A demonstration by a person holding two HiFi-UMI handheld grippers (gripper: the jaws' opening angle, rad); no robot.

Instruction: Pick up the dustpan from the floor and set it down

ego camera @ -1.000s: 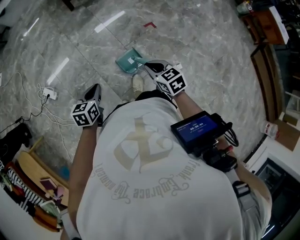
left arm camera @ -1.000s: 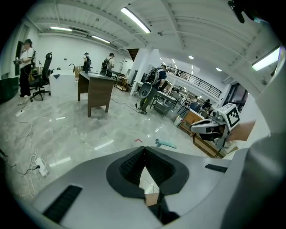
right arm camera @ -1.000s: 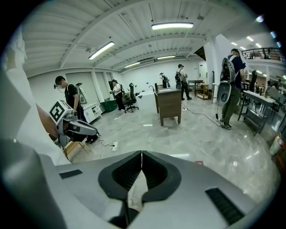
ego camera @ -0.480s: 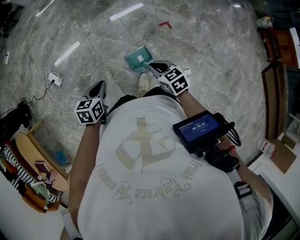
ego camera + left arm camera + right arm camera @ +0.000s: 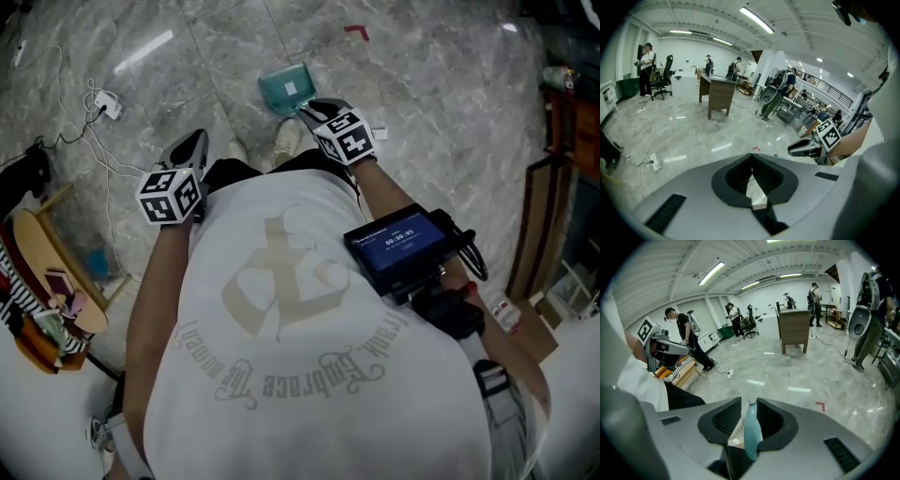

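Left gripper (image 5: 751, 160) jaws together, nothing between; marble floor (image 5: 693, 136), wooden desk (image 5: 717, 91), power strip (image 5: 655, 162) at left.

Marble floor (image 5: 441, 66), teal dustpan (image 5: 284, 90), perhaps power strip (image 5: 106, 101)

Grey marble floor (image 5: 422, 112), brown desk (image 5: 794, 329), ceiling strip lights (image 5: 711, 273), white walls (image 5: 689, 52)

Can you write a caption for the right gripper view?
The right gripper, jaws just opening, straddles the teal plastic dustpan's handle.
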